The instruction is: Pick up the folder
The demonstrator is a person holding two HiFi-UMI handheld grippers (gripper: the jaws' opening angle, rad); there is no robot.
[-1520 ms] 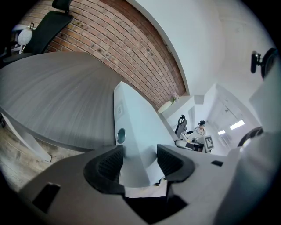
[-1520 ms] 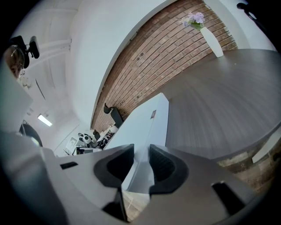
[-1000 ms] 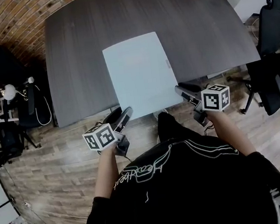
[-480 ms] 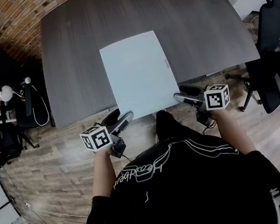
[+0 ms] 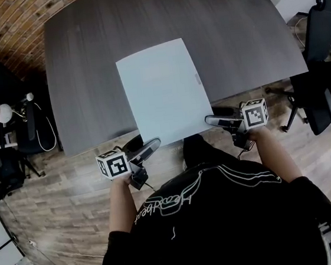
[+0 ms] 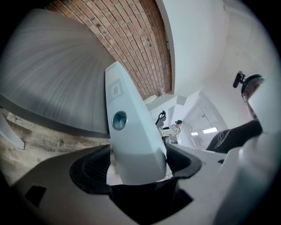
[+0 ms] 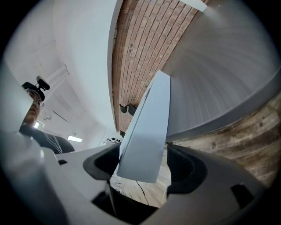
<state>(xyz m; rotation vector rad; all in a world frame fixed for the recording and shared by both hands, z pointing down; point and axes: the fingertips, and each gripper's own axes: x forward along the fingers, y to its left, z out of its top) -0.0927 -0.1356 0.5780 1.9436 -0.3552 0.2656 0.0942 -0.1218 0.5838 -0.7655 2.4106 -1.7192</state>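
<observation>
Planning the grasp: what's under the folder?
The folder lies flat on the dark table; its near edge overhangs, with wooden floor below. The table surface beneath the rest is covered, so anything thin there cannot be seen.

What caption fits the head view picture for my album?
Left claw and right claw, jaws just opening, each straddle a near corner of the blue folder on the grey table.
</observation>
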